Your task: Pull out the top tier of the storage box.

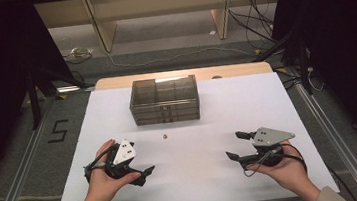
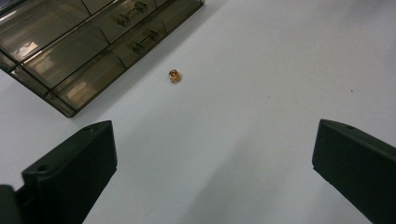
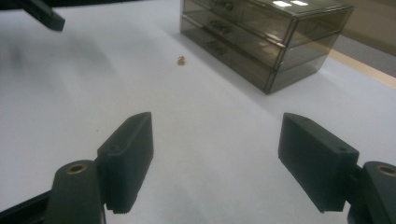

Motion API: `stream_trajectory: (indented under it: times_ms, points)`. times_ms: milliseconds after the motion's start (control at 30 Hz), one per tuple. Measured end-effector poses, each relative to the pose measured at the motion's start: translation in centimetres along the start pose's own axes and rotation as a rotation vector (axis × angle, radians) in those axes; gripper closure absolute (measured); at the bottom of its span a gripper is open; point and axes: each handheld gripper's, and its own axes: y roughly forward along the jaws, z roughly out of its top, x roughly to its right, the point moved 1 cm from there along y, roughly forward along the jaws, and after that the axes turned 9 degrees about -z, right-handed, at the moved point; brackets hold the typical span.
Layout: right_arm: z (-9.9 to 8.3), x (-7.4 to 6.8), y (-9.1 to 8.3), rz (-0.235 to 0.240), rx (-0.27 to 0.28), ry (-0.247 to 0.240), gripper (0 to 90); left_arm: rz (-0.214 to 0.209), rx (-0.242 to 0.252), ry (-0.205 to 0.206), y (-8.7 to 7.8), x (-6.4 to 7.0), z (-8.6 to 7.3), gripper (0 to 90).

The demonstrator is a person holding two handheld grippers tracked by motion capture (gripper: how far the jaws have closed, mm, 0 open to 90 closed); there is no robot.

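A small golden nut-like piece lies on the white table sheet, just in front of a smoky translucent drawer box with three shut drawers. My left gripper rests at the near left, held in a hand, jaws wide apart and empty. In the left gripper view the golden piece lies ahead of the open left gripper, with the drawer box at upper left. My right gripper sits at the near right, open and empty. Beyond the open right gripper in its own view are the golden piece and the box.
The wooden table edge runs behind the sheet. Beyond it are a grey floor with cables and wooden shelf legs. A black jaw of the other gripper shows at the right gripper view's upper left.
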Motion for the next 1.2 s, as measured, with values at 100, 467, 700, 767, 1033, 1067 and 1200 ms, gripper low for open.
stream_trajectory:
  times_ms: [100,467,700,767,1033,1067,1200]
  points:
    - [0.5,-0.5,0.6,-0.005,-0.006,-0.042,29.4,-0.004,-0.003,0.005,0.0,0.1,0.0,0.0]
    - [4.5,-2.7,4.6,-0.068,-0.002,-0.207,34.6,-0.012,-0.014,0.026,0.1,0.4,-0.1,0.0]
    - [6.9,-3.3,8.8,-0.115,-0.007,-0.301,37.8,-0.019,-0.008,0.025,0.0,0.4,-0.1,0.0]
    - [7.5,-3.4,10.0,-0.128,-0.010,-0.326,39.5,-0.018,-0.004,0.021,0.0,0.4,-0.1,0.0]
    - [9.1,-3.8,14.3,-0.163,-0.028,-0.400,43.1,-0.019,-0.004,0.028,0.0,0.5,0.0,0.0]
    - [9.3,-3.8,14.8,-0.166,-0.029,-0.402,43.2,-0.020,-0.003,0.030,0.0,0.6,0.0,0.0]
    - [9.9,-3.9,16.2,-0.184,-0.036,-0.421,44.1,-0.022,-0.003,0.032,0.0,0.6,0.0,0.0]
